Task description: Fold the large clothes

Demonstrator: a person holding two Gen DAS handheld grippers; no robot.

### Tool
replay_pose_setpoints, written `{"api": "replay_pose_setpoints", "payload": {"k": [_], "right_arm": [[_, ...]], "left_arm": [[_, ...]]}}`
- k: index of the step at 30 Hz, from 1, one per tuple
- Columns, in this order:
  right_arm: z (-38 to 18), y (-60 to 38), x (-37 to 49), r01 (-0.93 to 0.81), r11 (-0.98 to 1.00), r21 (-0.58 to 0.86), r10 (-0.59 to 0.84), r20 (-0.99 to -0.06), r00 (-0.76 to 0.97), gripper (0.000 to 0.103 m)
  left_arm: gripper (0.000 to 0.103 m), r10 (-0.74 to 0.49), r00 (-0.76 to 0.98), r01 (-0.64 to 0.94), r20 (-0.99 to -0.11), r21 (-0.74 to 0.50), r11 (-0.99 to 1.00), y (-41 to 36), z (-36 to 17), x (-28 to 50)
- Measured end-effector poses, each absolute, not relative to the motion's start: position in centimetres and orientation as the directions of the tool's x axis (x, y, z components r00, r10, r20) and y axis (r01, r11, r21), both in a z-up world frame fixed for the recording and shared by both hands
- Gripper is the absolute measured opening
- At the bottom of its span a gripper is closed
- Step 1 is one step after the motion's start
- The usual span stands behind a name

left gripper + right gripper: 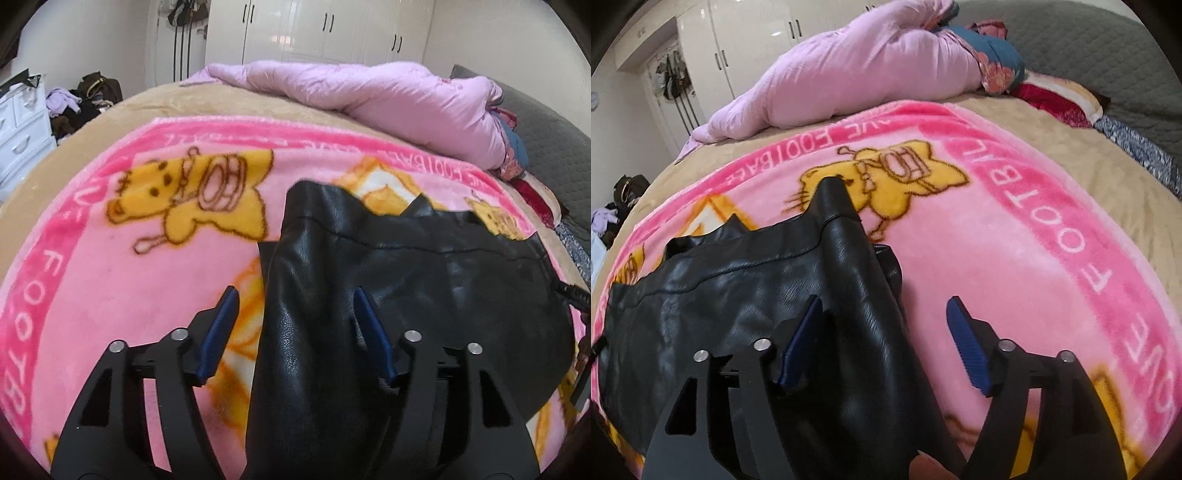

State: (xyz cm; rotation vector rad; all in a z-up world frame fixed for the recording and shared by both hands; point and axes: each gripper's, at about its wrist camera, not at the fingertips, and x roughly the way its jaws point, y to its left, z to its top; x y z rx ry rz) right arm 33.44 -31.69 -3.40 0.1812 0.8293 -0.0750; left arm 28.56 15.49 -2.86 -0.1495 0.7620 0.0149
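A black leather garment (406, 266) lies spread on a pink cartoon blanket (129, 258) on the bed. My left gripper (295, 295) stands open over the garment's left edge. A raised fold of leather runs between its blue pads (221, 332), and the left pad is clear of it. In the right wrist view the same garment (738, 288) fills the lower left. My right gripper (885, 302) is open over its right edge, one finger above the leather and the other above the bare blanket (997, 258).
A bunched lilac quilt (369, 92) lies along the bed's far side, next to a grey quilted headboard (1071, 37) and red and blue bedding (1052, 99). White wardrobes (332, 29), white drawers (18, 129) and a clothes pile (81, 103) stand beyond the bed.
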Motion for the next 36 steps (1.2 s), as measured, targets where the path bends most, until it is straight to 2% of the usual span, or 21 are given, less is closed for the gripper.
{"api": "replay_pose_setpoints", "payload": {"k": [5,8,9,18,36], "right_arm": [[-0.7,-31.4,30.8,0.089,0.984,0.155,0.038,-0.67,0.741,0.073],[1.2,-31.1,29.2,0.04,0.984,0.173,0.077,-0.62,0.781,0.073],[1.8,-30.8,28.7,0.023,0.985,0.17,0.086,-0.603,0.793,0.073],[3.0,-27.7,25.6,-0.07,0.994,0.079,0.103,-0.571,0.814,0.073],[1.8,-25.8,21.5,-0.13,0.986,0.106,0.168,-0.592,0.788,0.073]], "left_arm": [[0.075,-0.056,0.761,-0.066,-0.646,-0.164,0.984,15.4,-0.1,26.8],[0.09,-0.066,0.778,-0.054,-0.625,-0.171,0.984,14.8,1.4,25.5],[0.092,-0.066,0.781,-0.051,-0.62,-0.169,0.984,14.6,1.7,25.3],[0.093,-0.085,0.787,0.01,-0.612,-0.124,0.992,12.1,3.7,22.6],[0.094,-0.084,0.759,0.068,-0.646,-0.049,0.996,9.1,2.0,19.6]]}}
